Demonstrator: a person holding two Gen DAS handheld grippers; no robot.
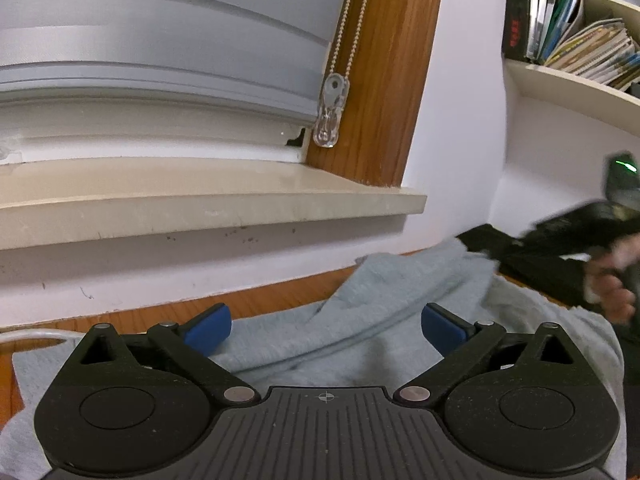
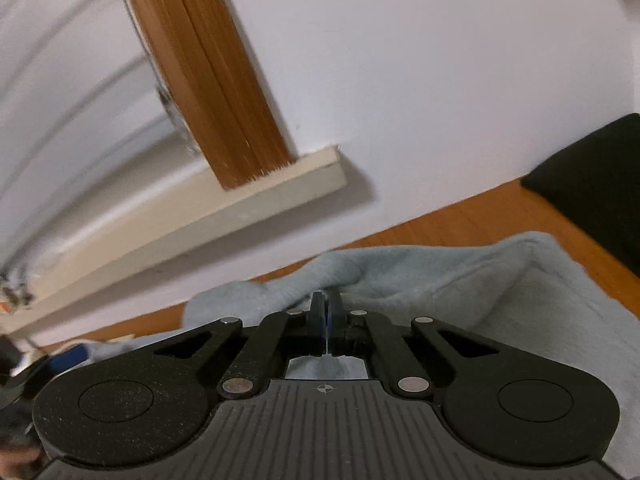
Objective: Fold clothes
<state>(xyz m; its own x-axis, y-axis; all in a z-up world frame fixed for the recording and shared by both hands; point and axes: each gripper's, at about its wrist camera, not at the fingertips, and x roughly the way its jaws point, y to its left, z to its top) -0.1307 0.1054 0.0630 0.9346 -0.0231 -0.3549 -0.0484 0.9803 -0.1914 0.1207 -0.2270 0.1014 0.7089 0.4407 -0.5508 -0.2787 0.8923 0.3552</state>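
A pale blue-grey garment (image 1: 360, 344) lies rumpled on the wooden table (image 1: 272, 300). My left gripper (image 1: 326, 328) hangs open just above it, with its blue pads (image 1: 208, 326) wide apart and nothing between them. In the right wrist view, my right gripper (image 2: 326, 312) is shut, and a raised fold of the garment (image 2: 400, 276) is pinched at its tips. The left wrist view shows the cloth rising in a ridge toward the blurred right gripper (image 1: 576, 224) and the hand (image 1: 612, 288) holding it.
A beige window sill (image 1: 200, 204) and a wooden window frame (image 1: 380, 80) stand behind the table. A bead chain with a clear weight (image 1: 332, 116) hangs there. Shelves with books (image 1: 576, 40) are at the upper right. A black object (image 2: 592, 184) lies on the table's right side.
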